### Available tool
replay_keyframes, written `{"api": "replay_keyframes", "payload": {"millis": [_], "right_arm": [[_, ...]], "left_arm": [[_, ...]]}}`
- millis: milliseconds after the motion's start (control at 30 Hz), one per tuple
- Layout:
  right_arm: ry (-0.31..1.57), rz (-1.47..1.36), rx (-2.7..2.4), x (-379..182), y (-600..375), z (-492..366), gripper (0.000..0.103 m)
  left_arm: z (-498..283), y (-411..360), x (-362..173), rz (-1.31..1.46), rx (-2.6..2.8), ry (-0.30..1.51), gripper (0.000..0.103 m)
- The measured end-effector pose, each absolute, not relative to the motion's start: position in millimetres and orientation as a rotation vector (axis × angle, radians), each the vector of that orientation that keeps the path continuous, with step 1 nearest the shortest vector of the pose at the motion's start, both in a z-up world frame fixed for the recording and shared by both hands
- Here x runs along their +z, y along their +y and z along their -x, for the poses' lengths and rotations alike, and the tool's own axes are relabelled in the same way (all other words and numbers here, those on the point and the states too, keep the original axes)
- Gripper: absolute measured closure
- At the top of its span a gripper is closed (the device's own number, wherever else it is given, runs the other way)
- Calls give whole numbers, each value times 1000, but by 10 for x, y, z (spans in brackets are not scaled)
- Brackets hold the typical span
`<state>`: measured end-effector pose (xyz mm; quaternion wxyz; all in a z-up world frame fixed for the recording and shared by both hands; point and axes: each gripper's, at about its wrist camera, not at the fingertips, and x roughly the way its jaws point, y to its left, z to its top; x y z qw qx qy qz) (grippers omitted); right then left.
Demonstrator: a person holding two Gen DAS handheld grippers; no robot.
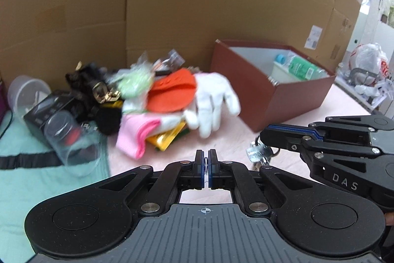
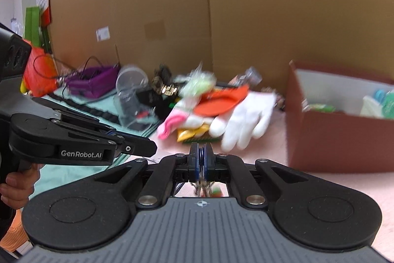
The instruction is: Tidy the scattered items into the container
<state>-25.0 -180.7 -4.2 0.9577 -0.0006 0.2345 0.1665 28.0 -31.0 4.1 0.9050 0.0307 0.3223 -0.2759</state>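
A heap of loose items lies on the pink table: a white glove [image 1: 211, 100] [image 2: 248, 120], an orange cloth [image 1: 170, 93], a pink sock [image 1: 134, 134] and a yellow packet [image 1: 166, 138]. To the right stands the reddish-brown box [image 1: 275, 102] [image 2: 327, 139], open on top, with a green bottle [image 1: 300, 68] inside. My right gripper [image 1: 264, 137] [image 2: 201, 154] is shut on a bunch of keys [image 1: 257, 153] that hangs under its jaws [image 2: 204, 185]. My left gripper [image 1: 206, 159] [image 2: 154, 148] is shut just beside it; only a thin sliver shows between its pads.
A cardboard wall [image 1: 172, 4] closes off the back. A teal towel [image 1: 29, 164] at the left carries clear plastic cups [image 1: 71, 139] and a black box [image 1: 46, 110]. A black belt with gold buckles [image 1: 98, 90] tops the heap. A purple tray [image 2: 93, 80] sits far left, plastic bags [image 1: 369, 61] far right.
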Motion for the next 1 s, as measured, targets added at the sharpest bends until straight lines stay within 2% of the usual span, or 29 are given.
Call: {"api": "replay_keyframes", "payload": {"millis": [567, 600, 733, 867, 1000], "right_arm": [[302, 48, 158, 438, -2574, 304, 99], [291, 57, 141, 477, -2611, 285, 103], [249, 70, 90, 651, -2766, 166, 103], [276, 62, 51, 675, -2910, -70, 103], [356, 25, 49, 388, -3021, 44, 103]], "left_arm": [[-648, -1415, 589, -105, -693, 592, 103], [-669, -1471, 615, -112, -697, 585, 103], [-820, -1723, 684, -139, -708, 584, 103], [-937, -1857, 654, -147, -692, 605, 103], [-921, -1835, 541, -150, -715, 620, 103]]}}
